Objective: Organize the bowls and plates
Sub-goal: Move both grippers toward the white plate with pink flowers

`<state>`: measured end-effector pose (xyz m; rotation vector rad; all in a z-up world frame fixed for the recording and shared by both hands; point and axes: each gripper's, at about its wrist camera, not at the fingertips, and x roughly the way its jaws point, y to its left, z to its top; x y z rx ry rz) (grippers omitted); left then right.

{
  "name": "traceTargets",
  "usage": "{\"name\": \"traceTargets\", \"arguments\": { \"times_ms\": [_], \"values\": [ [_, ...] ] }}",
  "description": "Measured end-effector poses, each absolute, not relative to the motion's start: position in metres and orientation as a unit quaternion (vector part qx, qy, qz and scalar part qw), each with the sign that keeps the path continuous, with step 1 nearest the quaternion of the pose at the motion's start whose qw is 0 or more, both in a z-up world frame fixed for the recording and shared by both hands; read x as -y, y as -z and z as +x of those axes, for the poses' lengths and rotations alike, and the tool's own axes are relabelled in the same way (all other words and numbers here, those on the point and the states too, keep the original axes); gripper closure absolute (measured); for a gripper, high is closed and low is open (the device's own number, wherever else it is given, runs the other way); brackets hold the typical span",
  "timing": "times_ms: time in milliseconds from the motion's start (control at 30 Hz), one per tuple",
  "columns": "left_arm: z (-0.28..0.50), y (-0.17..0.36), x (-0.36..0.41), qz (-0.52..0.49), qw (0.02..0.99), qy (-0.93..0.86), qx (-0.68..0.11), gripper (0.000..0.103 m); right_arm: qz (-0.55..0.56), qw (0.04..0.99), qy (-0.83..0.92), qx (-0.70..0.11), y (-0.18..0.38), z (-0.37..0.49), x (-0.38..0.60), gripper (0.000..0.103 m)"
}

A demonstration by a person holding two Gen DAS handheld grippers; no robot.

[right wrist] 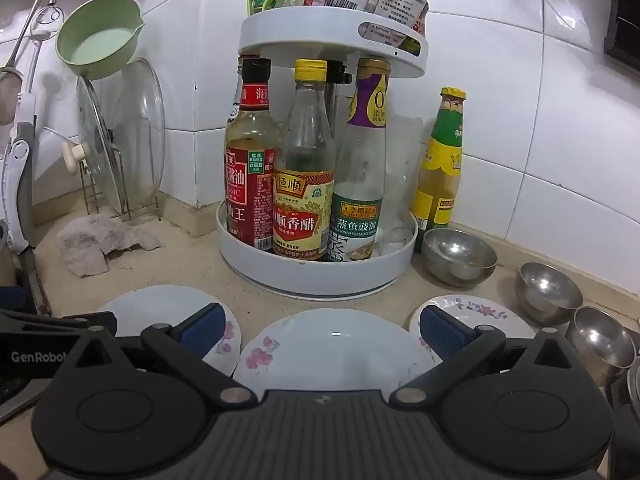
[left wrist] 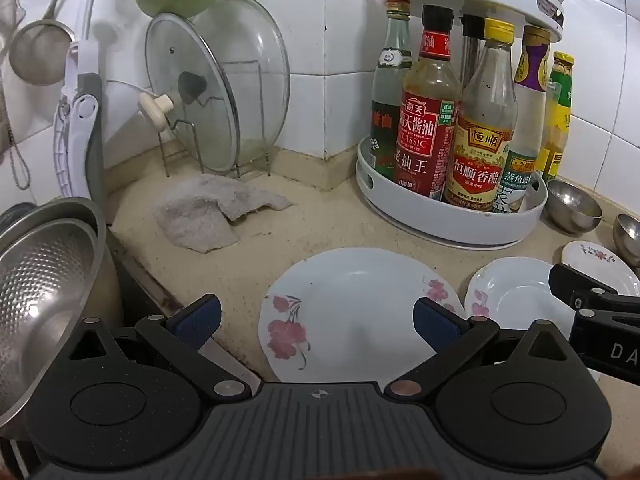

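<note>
Judging by the layout, little is sorted: a large white flower-printed plate (left wrist: 352, 308) lies flat near the counter's front edge, a smaller white floral plate (right wrist: 332, 344) just beside it, and three steel bowls (right wrist: 460, 256) are scattered toward the right edge. Both the left gripper (left wrist: 316, 320) and the right gripper (right wrist: 320, 330) are held low above the plates, spread wide and empty.

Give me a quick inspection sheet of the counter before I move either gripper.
Surface: beige counter, speckled.
Job's things: three flowered plates, large, middle, small; three steel bowls, none stacked.
Clutter: rag, bottle carousel, glass lids in rack.
Grippers: left gripper and right gripper open, holding nothing.
Cables: nothing seen.
Surroundings: white tiled wall, hanging green pan, steel pot at left.
</note>
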<state>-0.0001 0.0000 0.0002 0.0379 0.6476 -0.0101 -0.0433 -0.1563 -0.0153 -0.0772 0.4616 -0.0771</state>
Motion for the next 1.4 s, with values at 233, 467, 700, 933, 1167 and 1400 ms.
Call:
{"name": "traceTargets", "arguments": {
  "times_ms": [233,467,700,933,1167,1400],
  "values": [
    [-0.003,0.001,-0.002,0.016,0.948,0.005,-0.317,0.000,-0.038,0.972,0.036,-0.228,0.016,-0.043,0.156,0.002],
    [-0.005,0.003,-0.004,0.016,0.949,0.005,-0.316,0.000,-0.043,0.971,0.036,-0.232,0.017,-0.042,0.154,0.002],
    [-0.001,0.002,-0.001,0.017,0.947,0.006,-0.320,0.000,-0.044,0.969,0.038,-0.241,0.018,-0.038,0.153,0.002],
    [-0.001,0.002,0.000,0.017,0.948,0.006,-0.319,0.000,-0.043,0.968,0.036,-0.245,0.019,-0.038,0.153,0.002],
    [-0.002,0.003,-0.002,0.017,0.948,0.007,-0.317,0.000,-0.038,0.967,0.035,-0.251,0.021,-0.036,0.153,0.002],
    [0.003,0.006,-0.006,0.016,0.946,0.000,-0.323,0.000,-0.045,0.966,0.028,-0.254,0.022,-0.027,0.150,0.002]
  ]
}}
